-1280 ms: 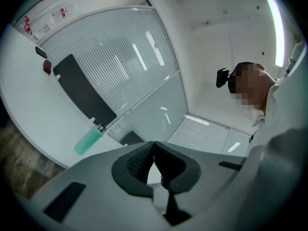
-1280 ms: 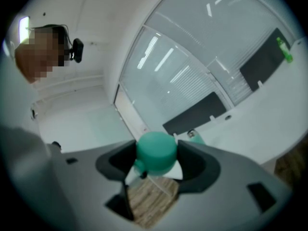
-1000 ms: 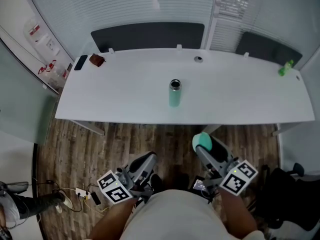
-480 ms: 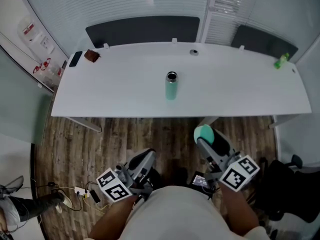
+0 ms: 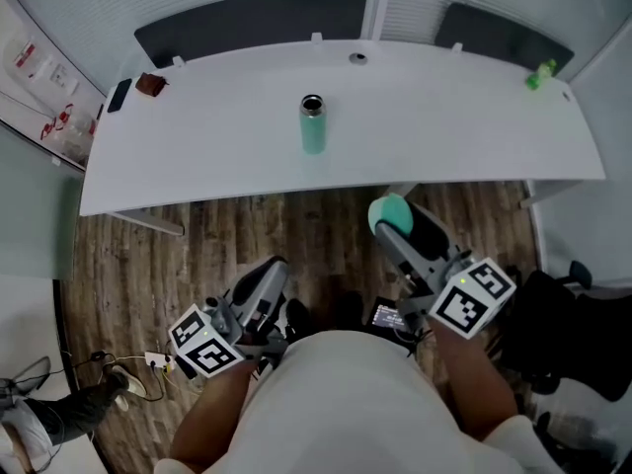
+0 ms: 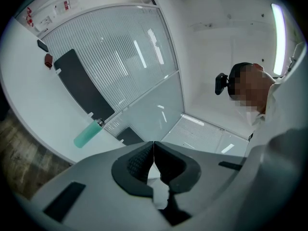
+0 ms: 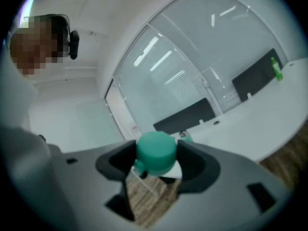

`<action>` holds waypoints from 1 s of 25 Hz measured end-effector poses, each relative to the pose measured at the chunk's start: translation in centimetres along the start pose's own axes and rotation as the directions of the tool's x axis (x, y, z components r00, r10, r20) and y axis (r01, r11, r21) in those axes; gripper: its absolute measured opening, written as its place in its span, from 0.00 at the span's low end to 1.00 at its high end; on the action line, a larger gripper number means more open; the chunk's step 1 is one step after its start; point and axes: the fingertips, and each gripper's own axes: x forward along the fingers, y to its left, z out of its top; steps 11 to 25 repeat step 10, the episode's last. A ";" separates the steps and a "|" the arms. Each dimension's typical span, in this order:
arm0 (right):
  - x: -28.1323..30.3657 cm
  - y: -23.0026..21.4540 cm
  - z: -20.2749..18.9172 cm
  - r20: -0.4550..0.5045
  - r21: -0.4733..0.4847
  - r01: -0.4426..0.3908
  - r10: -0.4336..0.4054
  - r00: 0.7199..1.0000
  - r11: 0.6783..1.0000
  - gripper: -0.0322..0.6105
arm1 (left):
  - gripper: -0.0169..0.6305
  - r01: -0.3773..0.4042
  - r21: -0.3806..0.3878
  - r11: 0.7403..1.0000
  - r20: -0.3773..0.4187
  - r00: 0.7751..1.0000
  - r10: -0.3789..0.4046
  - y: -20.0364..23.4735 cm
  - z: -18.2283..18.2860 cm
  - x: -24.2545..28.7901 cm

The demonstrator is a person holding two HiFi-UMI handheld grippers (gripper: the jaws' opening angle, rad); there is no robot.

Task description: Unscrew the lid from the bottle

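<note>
The bottle (image 5: 313, 126) stands upright and open mid-counter (image 5: 444, 136). Your right hand-held gripper (image 5: 391, 219) pinches its green lid (image 7: 155, 152), clear of the counter's near edge, above the wood floor (image 5: 178, 255). Your left hand-held gripper (image 5: 267, 276) is pressed together, empty. The green thing (image 5: 536, 75) at the counter's far right corner is too small to name.

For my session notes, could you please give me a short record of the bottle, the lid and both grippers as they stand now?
bottle: upright on the white table, mouth open, no lid on it
lid: teal, gripped over the wooden floor, short of the table edge
right gripper: shut on the lid
left gripper: shut, nothing between its jaws
task state: lid already off the bottle
</note>
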 end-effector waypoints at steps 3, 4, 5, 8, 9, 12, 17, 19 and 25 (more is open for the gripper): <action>-0.1 -0.4 0.3 0.003 -0.004 0.009 -0.009 1.000 1.000 0.49 | 0.05 0.003 -0.001 1.000 -0.004 1.000 -0.003 0.0 -0.1 0.2; -0.2 -0.6 0.3 0.004 -0.004 0.012 -0.012 1.000 1.000 0.49 | 0.05 0.003 -0.003 1.000 -0.005 1.000 -0.003 0.1 -0.2 0.3; -0.2 -0.7 0.3 0.004 -0.004 0.015 -0.015 1.000 1.000 0.49 | 0.05 0.003 -0.005 1.000 -0.006 1.000 -0.003 0.1 -0.3 0.4; -0.3 -1.1 0.0 0.000 -0.005 0.019 -0.019 1.000 1.000 0.49 | 0.05 0.003 -0.007 1.000 -0.007 1.000 -0.003 0.4 -0.6 0.4; -0.3 -1.2 -0.2 -0.001 -0.005 0.019 -0.019 1.000 1.000 0.49 | 0.05 0.003 -0.007 1.000 -0.007 1.000 -0.004 0.5 -0.7 0.4; -0.2 -1.3 -0.3 -0.002 -0.006 0.019 -0.019 1.000 1.000 0.49 | 0.05 0.004 -0.007 1.000 -0.007 1.000 -0.004 0.6 -0.8 0.5; -0.2 -1.3 -0.3 -0.002 -0.006 0.019 -0.019 1.000 1.000 0.49 | 0.05 0.004 -0.007 1.000 -0.007 1.000 -0.004 0.6 -0.8 0.5; -0.2 -1.3 -0.3 -0.002 -0.006 0.019 -0.019 1.000 1.000 0.49 | 0.05 0.004 -0.007 1.000 -0.007 1.000 -0.004 0.6 -0.8 0.5; -0.2 -1.3 -0.3 -0.002 -0.006 0.019 -0.019 1.000 1.000 0.49 | 0.05 0.004 -0.007 1.000 -0.007 1.000 -0.004 0.6 -0.8 0.5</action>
